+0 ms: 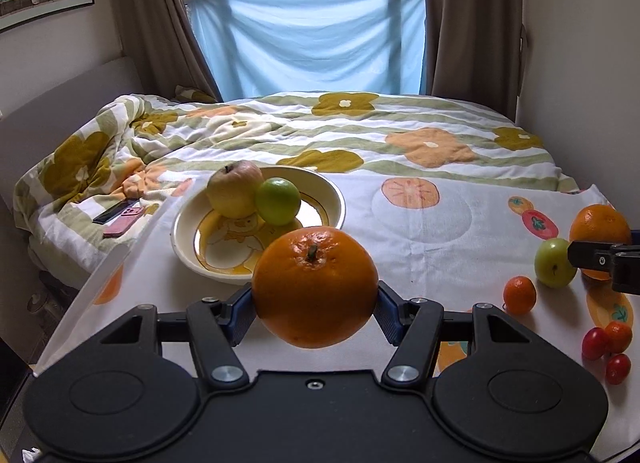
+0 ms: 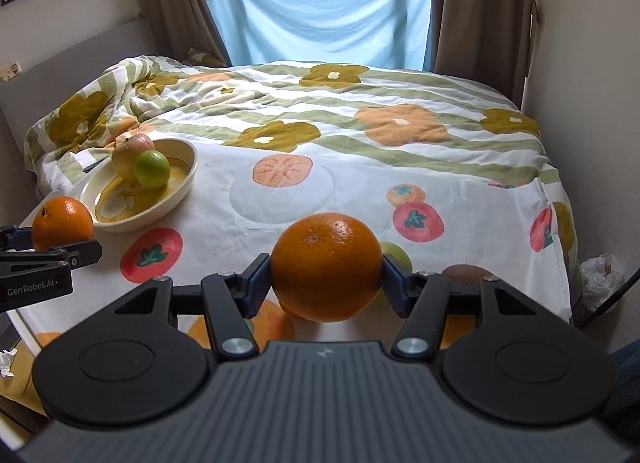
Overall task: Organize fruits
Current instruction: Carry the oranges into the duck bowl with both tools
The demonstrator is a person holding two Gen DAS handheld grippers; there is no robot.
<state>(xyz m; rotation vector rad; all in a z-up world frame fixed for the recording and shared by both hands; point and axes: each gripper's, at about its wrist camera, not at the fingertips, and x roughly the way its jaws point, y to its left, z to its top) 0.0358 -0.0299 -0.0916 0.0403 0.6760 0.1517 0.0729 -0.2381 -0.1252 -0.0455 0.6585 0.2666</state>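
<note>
My left gripper (image 1: 315, 303) is shut on a large orange (image 1: 315, 287), held just in front of a cream bowl (image 1: 182, 239). The bowl holds a yellow-pink apple (image 1: 234, 191) and a green apple (image 1: 278, 201). My right gripper (image 2: 326, 283) is shut on a second large orange (image 2: 326, 267) above the fruit-print cloth (image 2: 280, 191). In the left wrist view the right gripper's orange (image 1: 598, 225) shows at the far right. Loose on the cloth lie a green apple (image 1: 554, 263), a small mandarin (image 1: 519, 295) and red cherry tomatoes (image 1: 606, 347).
The table stands against a bed with a flowered quilt (image 1: 360, 131). Two phones (image 1: 120, 217) lie on the quilt left of the bowl. A brown kiwi (image 2: 466, 275) lies right of my right gripper. A wall (image 2: 592, 103) runs along the right side.
</note>
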